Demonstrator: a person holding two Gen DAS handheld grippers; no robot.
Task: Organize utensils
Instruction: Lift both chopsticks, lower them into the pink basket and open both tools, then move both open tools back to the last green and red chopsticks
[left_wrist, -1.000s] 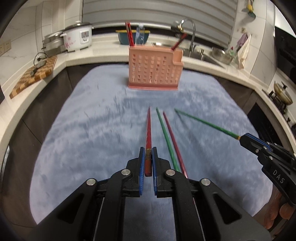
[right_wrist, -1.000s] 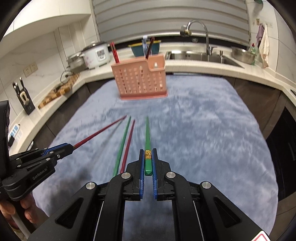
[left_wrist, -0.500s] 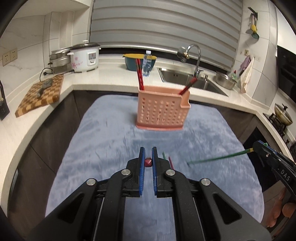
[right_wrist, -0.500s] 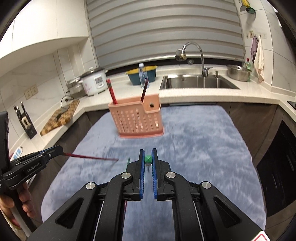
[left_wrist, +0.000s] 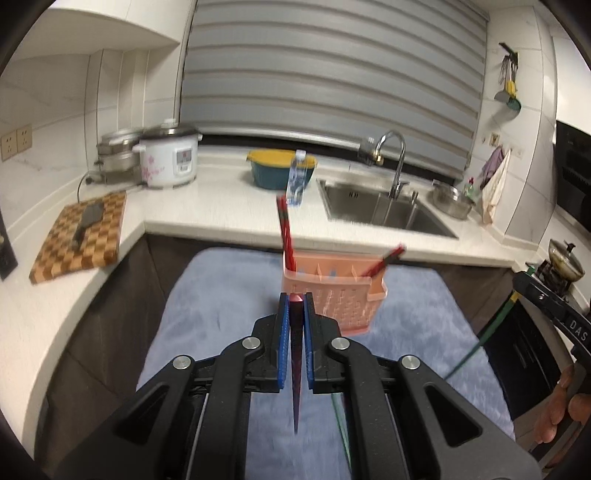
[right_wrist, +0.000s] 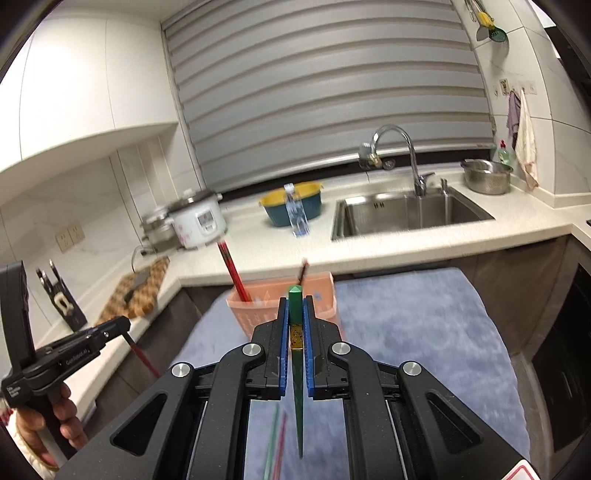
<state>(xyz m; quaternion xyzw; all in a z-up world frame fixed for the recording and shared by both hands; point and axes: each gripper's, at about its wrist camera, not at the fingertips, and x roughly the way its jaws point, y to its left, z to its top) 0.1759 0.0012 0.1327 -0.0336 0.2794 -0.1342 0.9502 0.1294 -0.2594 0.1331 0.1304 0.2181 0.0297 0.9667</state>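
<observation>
I have swung both chopsticks from lying flat to hanging tip-down within the last second. The left gripper (left_wrist: 294, 345) is clenched on the thick end of a dark red tapered chopstick (left_wrist: 295, 384), and the right gripper (right_wrist: 295, 345) is clenched on a green tapered chopstick (right_wrist: 297, 391) with a gold band between its jaws. Each now points down toward the grey-blue fleece cloth (left_wrist: 221, 314) covering the worktop, and the perforated salmon-pink plastic utensil caddy (left_wrist: 343, 299), with red chopsticks standing in it, sits straight ahead of both cameras. I judge the sticks ready to be carried over and dropped in. One green and one red chopstick (right_wrist: 275, 443) lie on the cloth below. Motion blur smears the caddy, so I cannot tell which compartment is free, and the gripper bodies hide most of the cloth beneath.
</observation>
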